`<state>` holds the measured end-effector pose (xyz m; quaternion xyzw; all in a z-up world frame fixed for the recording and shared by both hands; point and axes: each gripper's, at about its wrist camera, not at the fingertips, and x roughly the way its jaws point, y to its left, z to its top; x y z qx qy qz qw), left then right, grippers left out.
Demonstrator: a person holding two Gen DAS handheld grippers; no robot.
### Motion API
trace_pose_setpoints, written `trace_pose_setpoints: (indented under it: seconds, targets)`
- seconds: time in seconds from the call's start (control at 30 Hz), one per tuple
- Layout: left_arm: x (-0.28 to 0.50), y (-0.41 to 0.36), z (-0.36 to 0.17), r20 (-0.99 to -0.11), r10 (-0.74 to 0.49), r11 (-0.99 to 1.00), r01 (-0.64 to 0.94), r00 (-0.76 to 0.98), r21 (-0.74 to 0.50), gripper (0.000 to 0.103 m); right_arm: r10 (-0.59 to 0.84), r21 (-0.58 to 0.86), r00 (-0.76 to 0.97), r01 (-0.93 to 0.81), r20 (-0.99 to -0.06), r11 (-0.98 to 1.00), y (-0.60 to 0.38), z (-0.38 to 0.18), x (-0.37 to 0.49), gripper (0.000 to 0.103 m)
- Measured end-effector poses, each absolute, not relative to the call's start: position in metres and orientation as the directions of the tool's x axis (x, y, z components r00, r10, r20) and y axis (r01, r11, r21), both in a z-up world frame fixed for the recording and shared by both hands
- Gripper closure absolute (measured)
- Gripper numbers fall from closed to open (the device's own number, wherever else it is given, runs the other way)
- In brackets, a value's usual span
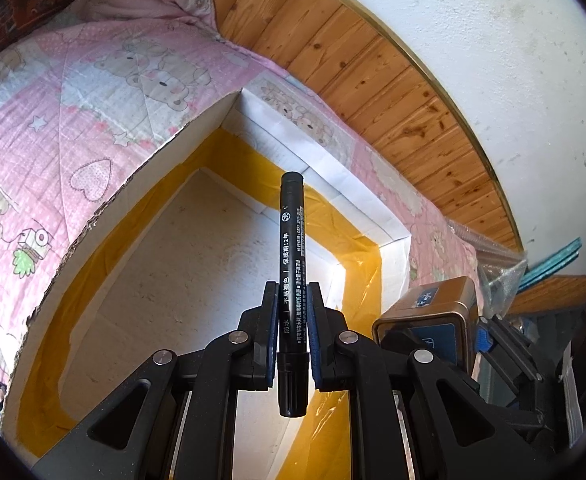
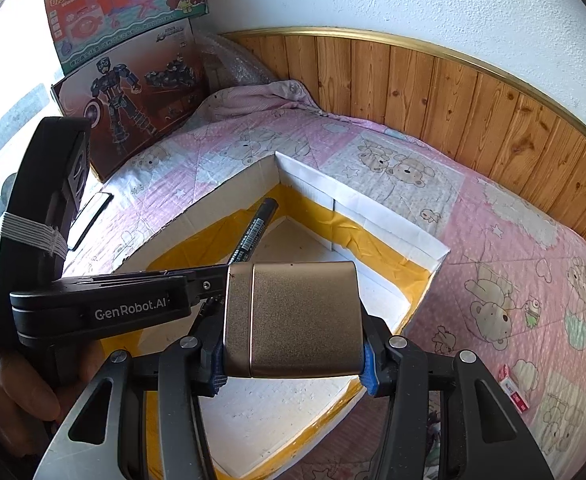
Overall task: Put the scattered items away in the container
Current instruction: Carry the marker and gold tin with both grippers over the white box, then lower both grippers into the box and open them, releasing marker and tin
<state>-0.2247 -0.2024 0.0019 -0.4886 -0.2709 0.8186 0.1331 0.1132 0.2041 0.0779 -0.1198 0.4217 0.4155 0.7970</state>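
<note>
My left gripper (image 1: 292,304) is shut on a black marker pen (image 1: 291,240) and holds it upright above the open white box (image 1: 229,108) lined with yellow tape. The pen also shows in the right wrist view (image 2: 251,232), over the box's interior. My right gripper (image 2: 293,360) is shut on a bronze metal tin (image 2: 297,320) and holds it above the same box (image 2: 393,220). In the left wrist view the tin (image 1: 429,320) sits at the right, beside the box's right wall. The box floor is bare white where visible.
The box lies on a pink bear-print quilt (image 2: 493,240) beside a wooden wall panel (image 1: 373,72). Toy boxes (image 2: 133,80) lean at the back left. A small red-and-white packet (image 2: 515,392) lies on the quilt at right. A dark flat item (image 2: 91,216) lies left of the box.
</note>
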Motion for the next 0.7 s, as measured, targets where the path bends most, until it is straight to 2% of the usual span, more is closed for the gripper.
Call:
trace_pose_setpoints:
  seconds: [0.4,0.7]
  targets:
    - [-0.254,-0.194,-0.012,-0.76,0.471,-0.825,0.082,-0.448,-0.56,0.09,0.496,0.094,0.259,-0.809,-0.829,0.58,0.231,0.058,0.134,0.052]
    - [-0.27,-0.187,-0.028,-0.806,0.413,-0.864,0.099,-0.424,-0.494,0.089,0.424,0.019,0.231,-0.861,-0.876,0.508,0.253,0.04,0.139,0.052]
